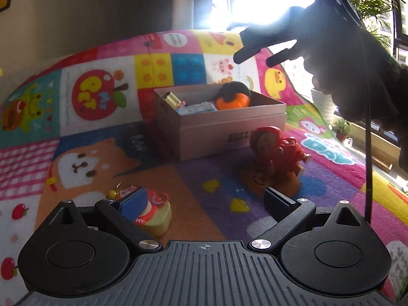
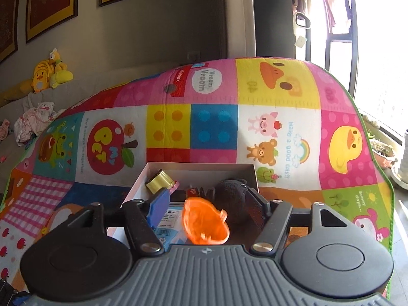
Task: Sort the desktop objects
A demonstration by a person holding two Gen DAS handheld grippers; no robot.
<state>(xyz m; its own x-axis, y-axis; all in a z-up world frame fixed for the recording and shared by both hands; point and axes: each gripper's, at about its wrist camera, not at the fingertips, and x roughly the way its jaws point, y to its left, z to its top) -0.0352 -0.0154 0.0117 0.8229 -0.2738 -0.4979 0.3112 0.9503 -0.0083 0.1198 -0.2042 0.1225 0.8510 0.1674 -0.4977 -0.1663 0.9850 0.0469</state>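
A patchwork cartoon play mat (image 2: 278,137) covers the desk. Near its front edge sits an open cardboard box (image 2: 201,167). The right gripper (image 2: 206,204) hangs over the box with its jaws apart. Between them is a blurred orange toy (image 2: 205,225), clear of both pads, beside a black fuzzy lump (image 2: 229,196). A gold cylinder (image 2: 159,180) lies in the box's far left corner, with a blue-and-white packet (image 2: 167,227) nearer.
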